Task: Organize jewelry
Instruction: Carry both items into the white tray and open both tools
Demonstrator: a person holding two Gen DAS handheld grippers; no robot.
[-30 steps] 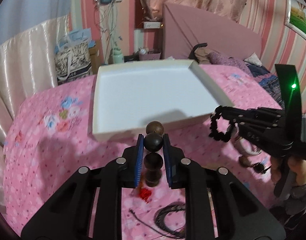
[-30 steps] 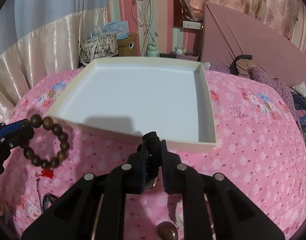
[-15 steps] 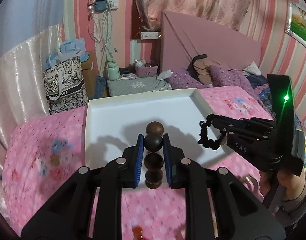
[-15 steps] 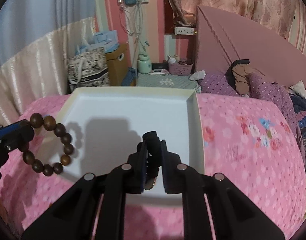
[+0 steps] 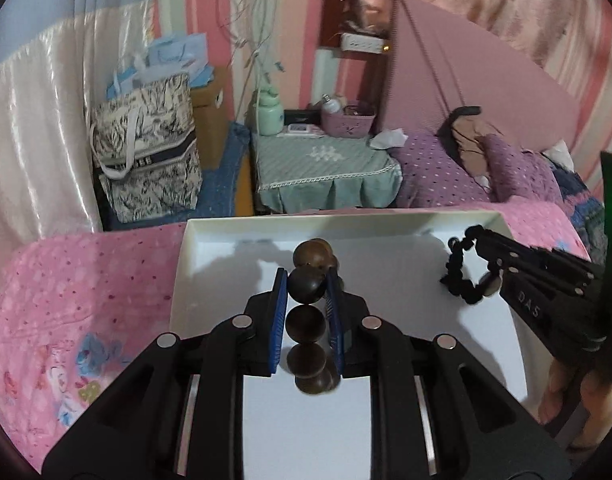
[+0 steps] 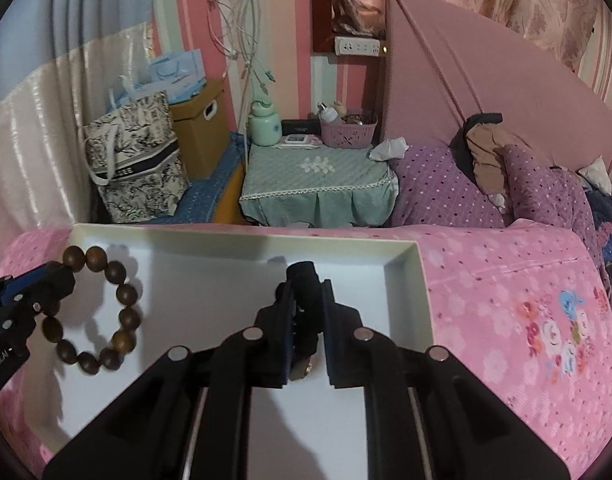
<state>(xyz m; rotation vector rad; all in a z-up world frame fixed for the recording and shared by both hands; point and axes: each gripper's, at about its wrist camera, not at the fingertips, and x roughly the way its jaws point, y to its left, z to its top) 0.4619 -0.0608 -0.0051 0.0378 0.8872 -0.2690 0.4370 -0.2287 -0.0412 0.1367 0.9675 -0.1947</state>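
A white shallow tray (image 5: 209,232) (image 6: 406,256) lies on the pink bedspread. My left gripper (image 5: 305,286) is shut on a brown wooden bead bracelet (image 5: 308,320) and holds it above the tray's left half. The same bracelet (image 6: 121,316) hangs in a ring from the left gripper (image 6: 49,284) in the right wrist view. My right gripper (image 6: 308,292) is shut on a black bead bracelet (image 6: 303,280) above the tray's right half. It shows in the left wrist view (image 5: 490,264) with the black bracelet (image 5: 460,268) dangling from its tips.
A pink floral bedspread (image 6: 526,288) surrounds the tray. Beyond the bed's edge stand a nightstand with a green cover (image 6: 318,184), a patterned tote bag (image 6: 133,164) and a cardboard box (image 6: 201,136). Purple pillows (image 6: 458,188) and a pink headboard lie at the right.
Both grippers have moved forward with their bracelets, from the bedspread in front of the tray to above the tray's floor. Both have stayed shut.
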